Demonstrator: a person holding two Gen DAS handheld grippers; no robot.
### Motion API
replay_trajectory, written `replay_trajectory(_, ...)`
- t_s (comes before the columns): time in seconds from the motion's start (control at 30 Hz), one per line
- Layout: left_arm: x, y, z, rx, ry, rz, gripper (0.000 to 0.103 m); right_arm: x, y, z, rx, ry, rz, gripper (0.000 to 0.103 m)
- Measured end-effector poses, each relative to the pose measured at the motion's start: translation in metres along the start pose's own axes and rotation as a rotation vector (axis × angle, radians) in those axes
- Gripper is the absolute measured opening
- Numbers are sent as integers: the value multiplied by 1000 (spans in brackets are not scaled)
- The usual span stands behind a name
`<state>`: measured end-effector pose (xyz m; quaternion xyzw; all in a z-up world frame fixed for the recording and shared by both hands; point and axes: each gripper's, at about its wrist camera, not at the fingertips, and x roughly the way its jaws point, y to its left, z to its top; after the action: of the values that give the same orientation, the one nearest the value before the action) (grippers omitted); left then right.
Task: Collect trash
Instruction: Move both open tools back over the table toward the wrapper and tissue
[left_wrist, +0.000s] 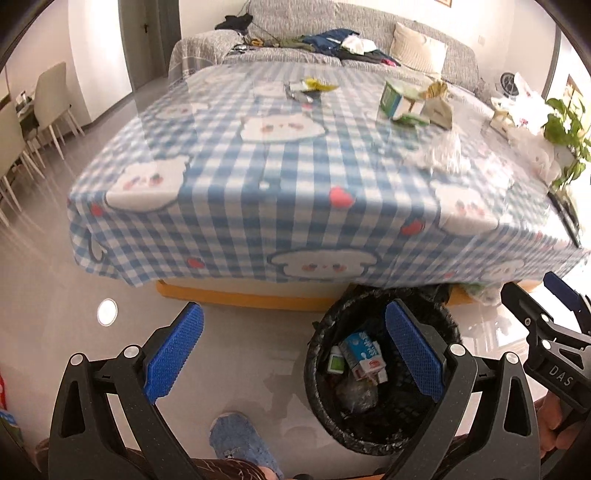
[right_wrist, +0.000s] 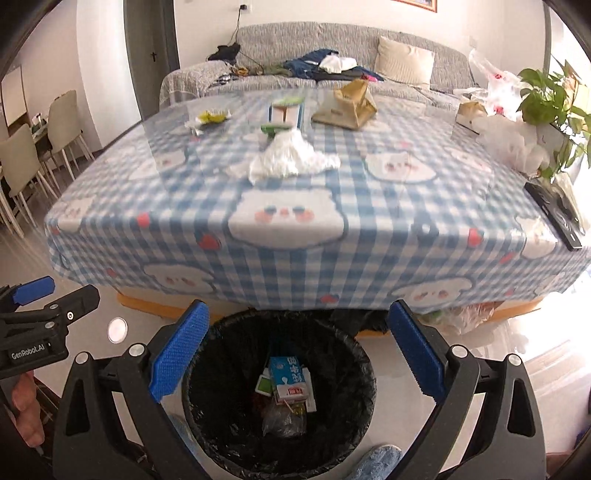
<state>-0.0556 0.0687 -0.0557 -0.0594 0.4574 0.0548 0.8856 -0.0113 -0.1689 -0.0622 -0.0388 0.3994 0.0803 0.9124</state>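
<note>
Two views, taken in turn, with the black-lined bin as my landmark.

From my left wrist, my left hand-held gripper (left_wrist: 293, 354) has its blue pads spread wide with nothing between them. The bin (left_wrist: 325, 413) sits on the grey floor just below the counter's (left_wrist: 258, 192) near edge, and inside it lies a blue-and-white carton (left_wrist: 364, 354) among crumpled wrappers; its print is too small to read. To the right of the bin, my other tool's black body carries the letters "DAS". To the left of the bin the floor is open, with my blue slipper (left_wrist: 240, 439) on it.

From my right wrist, my right hand-held gripper (right_wrist: 299, 354) is likewise spread and empty, its pads either side of the bin's rim (right_wrist: 221, 328). Left of the bin, my left tool reads "GenRobot.AI". Beyond the bin, on the blue checked cloth with bear faces, trash waits: a crumpled white bag (right_wrist: 291, 158), a brown paper bag (right_wrist: 347, 105), a small box (right_wrist: 284, 112) and a yellow wrapper (right_wrist: 210, 118). A grey sofa (right_wrist: 406, 44) stands behind the counter, and dining chairs far to the left.
</note>
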Motion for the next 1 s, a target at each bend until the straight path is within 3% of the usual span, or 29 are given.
replay_trajectory(0.5, -1, -2, 77, -5, -50, 3, 97, 0, -12, 51, -23, -64, -5, 94)
replay_trajectory(1.0, 63, -15, 182, 22, -31, 15, 96, 47, -4, 97, -54, -66, 16, 91)
